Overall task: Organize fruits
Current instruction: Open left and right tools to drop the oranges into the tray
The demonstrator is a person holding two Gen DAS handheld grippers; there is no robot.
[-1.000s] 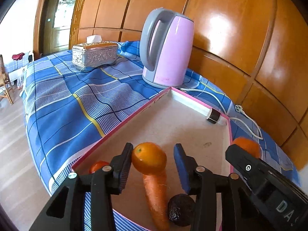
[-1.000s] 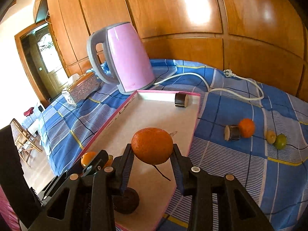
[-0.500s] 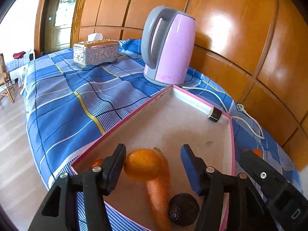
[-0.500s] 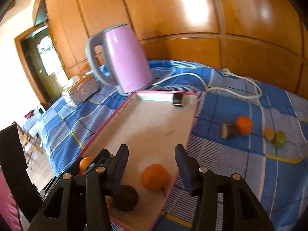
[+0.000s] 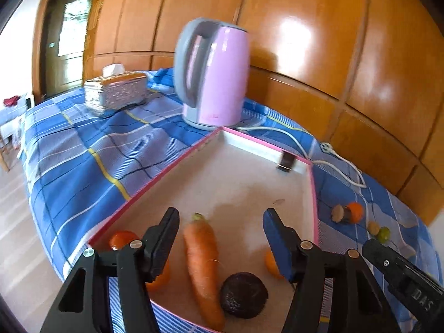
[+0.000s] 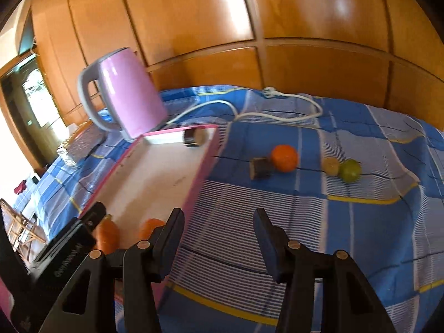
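A pink-rimmed tray lies on the blue plaid cloth. In it lie a carrot, a dark round fruit, a red-orange fruit and oranges half hidden behind my fingers. My left gripper is open and empty above the tray's near end. My right gripper is open and empty over the cloth just right of the tray. On the cloth lie an orange, a dark stub, a yellowish fruit and a green lime.
A pink kettle stands behind the tray, its white cord trailing right. A silver tissue box sits far left. A dark cylinder lies in the tray's far corner. Wood panelling backs the table.
Both grippers opened and let their oranges go into the tray's near end. The right gripper then swung right, out over the cloth. The left gripper drew back a little.
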